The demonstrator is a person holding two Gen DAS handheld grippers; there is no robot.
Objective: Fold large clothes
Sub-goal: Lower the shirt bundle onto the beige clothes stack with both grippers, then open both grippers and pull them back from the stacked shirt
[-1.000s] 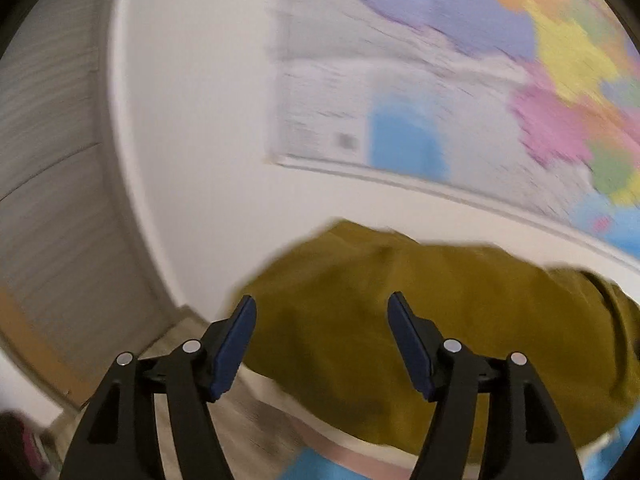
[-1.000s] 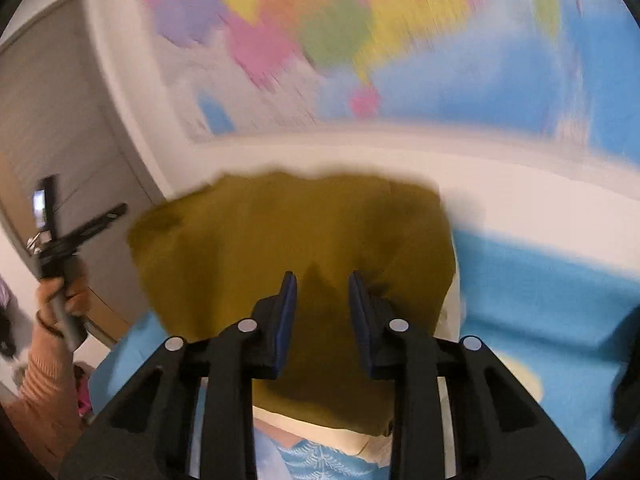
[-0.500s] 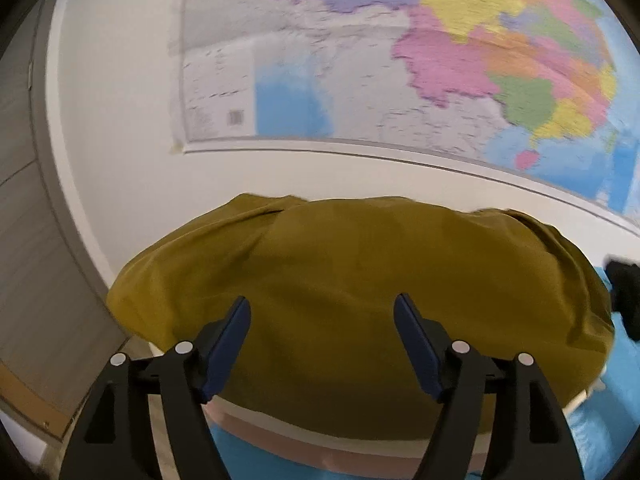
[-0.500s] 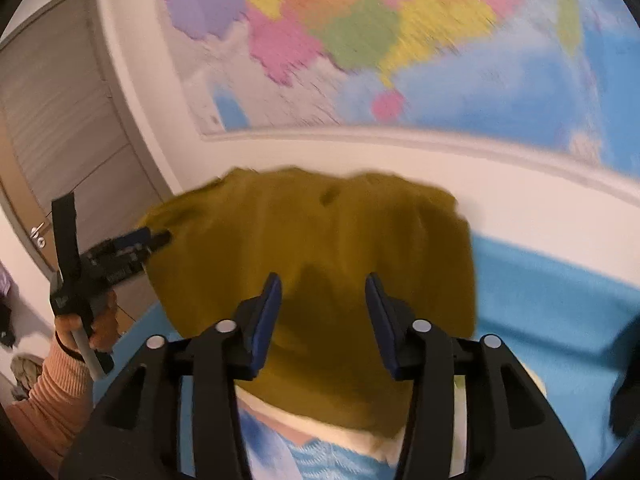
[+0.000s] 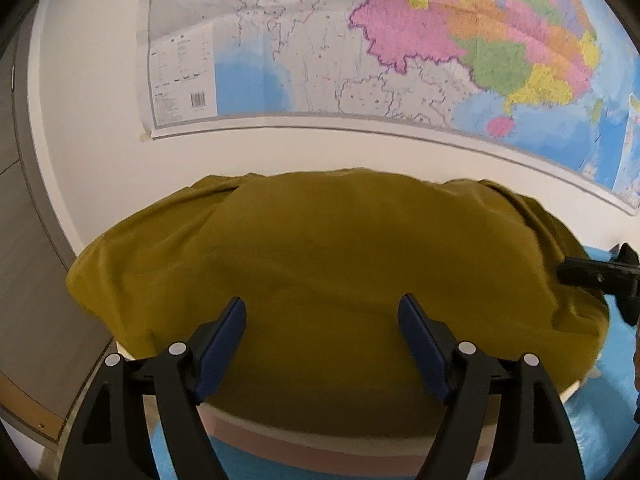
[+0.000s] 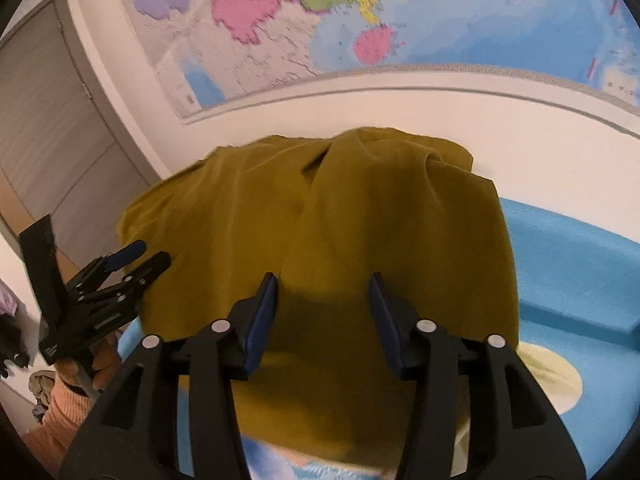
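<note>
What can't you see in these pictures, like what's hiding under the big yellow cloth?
- Surface under the mustard cloth: covered by it in both views; only a pale rim peeks out below.
- What garment it is: bunched folds hide its shape.
- Map: cut off by the frame edge, its print too small to read.
- Person: only a hand and orange sleeve at the right wrist view's edge.
- Both grippers, left gripper and right gripper, are opening, nothing pinched.
</note>
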